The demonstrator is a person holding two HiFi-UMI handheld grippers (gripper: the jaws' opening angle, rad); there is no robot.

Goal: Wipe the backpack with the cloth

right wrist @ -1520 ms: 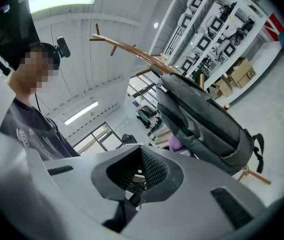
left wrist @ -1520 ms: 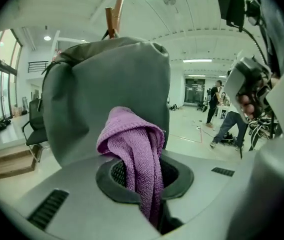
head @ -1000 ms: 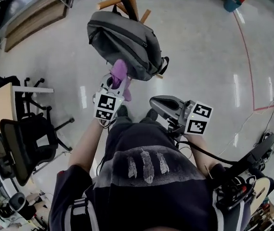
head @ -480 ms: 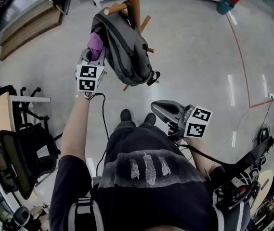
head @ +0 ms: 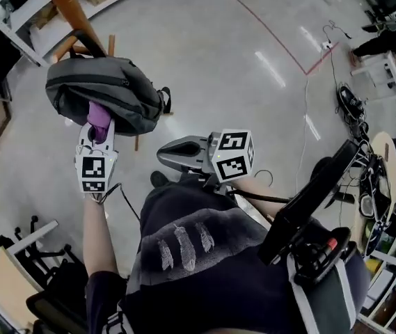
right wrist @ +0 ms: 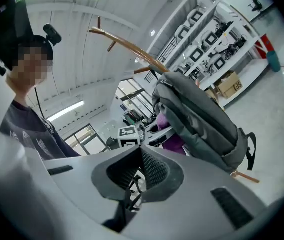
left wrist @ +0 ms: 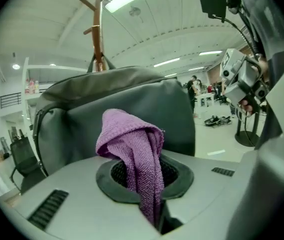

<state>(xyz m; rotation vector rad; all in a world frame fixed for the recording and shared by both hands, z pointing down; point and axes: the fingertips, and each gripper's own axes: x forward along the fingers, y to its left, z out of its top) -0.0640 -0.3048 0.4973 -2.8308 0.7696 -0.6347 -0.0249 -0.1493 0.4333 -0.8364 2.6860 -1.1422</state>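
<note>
Left gripper view: left gripper (left wrist: 149, 194) pinches the cloth (left wrist: 132, 139) against the backpack (left wrist: 132, 91) — wiping seems underway, unfinished; right gripper (right wrist: 138, 176) closed, empty.

L gripper (head: 98, 136) w/ cloth (head: 99, 119) slid down to backpack (head: 104, 89) underside.

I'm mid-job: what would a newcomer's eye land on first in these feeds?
The purple cloth clamped in the left claw, held up at the grey backpack in the head view's upper left. The backpack hangs from a wooden coat stand; the right claw sits shut and empty at centre.
</note>
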